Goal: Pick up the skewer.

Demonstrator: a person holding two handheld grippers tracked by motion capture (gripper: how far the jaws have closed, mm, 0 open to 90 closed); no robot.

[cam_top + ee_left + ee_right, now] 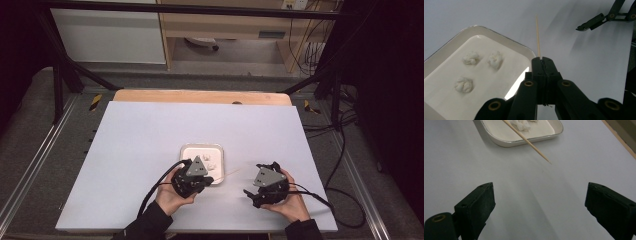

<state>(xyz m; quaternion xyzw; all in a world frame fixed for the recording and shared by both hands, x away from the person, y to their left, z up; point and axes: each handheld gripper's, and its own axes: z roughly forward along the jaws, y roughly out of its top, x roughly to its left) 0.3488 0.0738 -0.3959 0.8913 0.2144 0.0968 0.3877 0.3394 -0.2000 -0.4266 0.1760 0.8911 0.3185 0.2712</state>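
A thin wooden skewer (232,173) is clamped at one end in my left gripper (207,176), which is shut on it. In the left gripper view the skewer (538,35) sticks straight out from the closed tips (542,59). Beside them lies a white tray (481,28) holding three white fluffy lumps (470,57). My right gripper (251,179) is open and holds nothing, a little right of the skewer's free tip. In the right gripper view its jaws stand wide (539,197), and the skewer (529,142) points towards them across the tray's rim (496,141).
Everything sits on a large white board (150,130) laid over a wooden table (200,96). Cables (340,165) trail off the board's right side. Black frame legs stand at the far corners.
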